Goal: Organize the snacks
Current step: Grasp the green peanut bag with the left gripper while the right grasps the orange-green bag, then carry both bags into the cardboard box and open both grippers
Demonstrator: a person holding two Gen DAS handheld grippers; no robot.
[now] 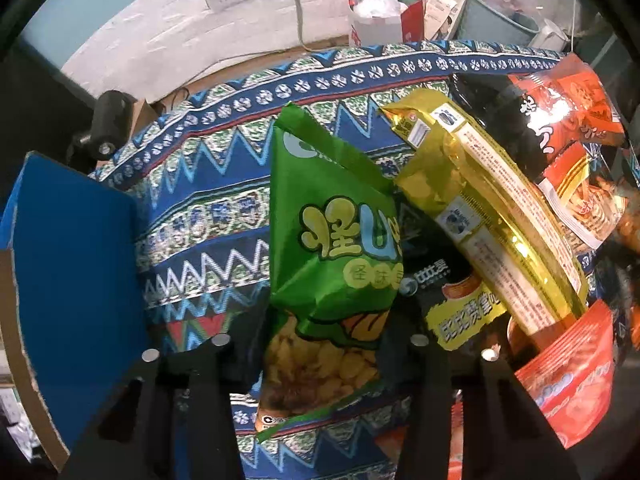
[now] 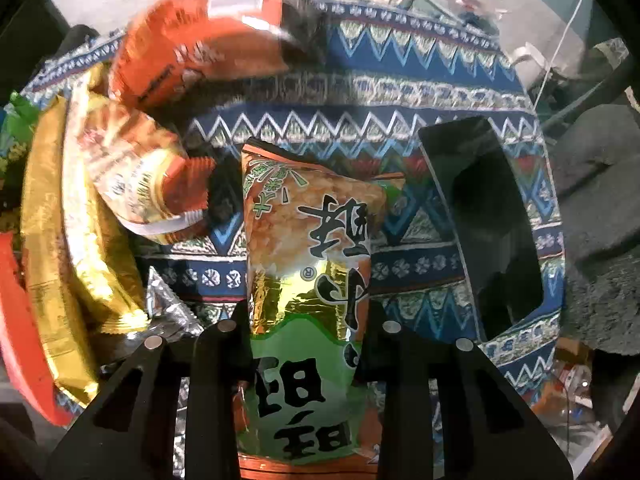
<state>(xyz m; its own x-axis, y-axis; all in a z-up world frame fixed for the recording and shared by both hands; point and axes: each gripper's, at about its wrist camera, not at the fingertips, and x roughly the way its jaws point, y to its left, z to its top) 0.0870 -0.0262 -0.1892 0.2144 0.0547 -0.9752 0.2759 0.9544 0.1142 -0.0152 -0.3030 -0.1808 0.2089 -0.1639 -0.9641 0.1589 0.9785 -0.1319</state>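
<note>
Left gripper (image 1: 320,344) is clamped on the green bag (image 1: 332,256), fingers pinching its lower part, where the printed beans show; the bag stands up and forward from the jaws, top corner pointing away. Right gripper (image 2: 310,330) is clamped on the rice cracker bag (image 2: 308,264), gripped about mid-height, the upper part leaning away over the patterned cloth (image 2: 400,92).

Outward, left view: blue box (image 1: 72,280) just beside the gripper on the left, likely where the green bag goes. Right of the green bag is a heap: gold bag (image 1: 492,208) leaning over a black bag (image 1: 452,292), red bags (image 1: 568,128) behind, an orange pouch (image 1: 572,376) low right. The green bag's right edge looks to touch or overlap the black bag; can't tell which.

Right view: black box (image 2: 488,236) lies to the right of the cracker bag, apart from it. On the left, a gold bag (image 2: 68,240), a small orange-ended packet (image 2: 152,184) and a silver wrapper (image 2: 168,304), and a blurred orange bag (image 2: 200,36) up top.

Risks:
- Puffy, slick bags held by a narrow pinch could slide out or swivel in a fast swing.
- Squeezing harder may crush the contents.
- The green bag could drag the black bag and topple the leaning gold one.
- A floppy bag top may catch a box rim and fold instead of dropping in.
- Both grippers are loaded near one heap, so crossing paths could knock packets off the cloth.
</note>
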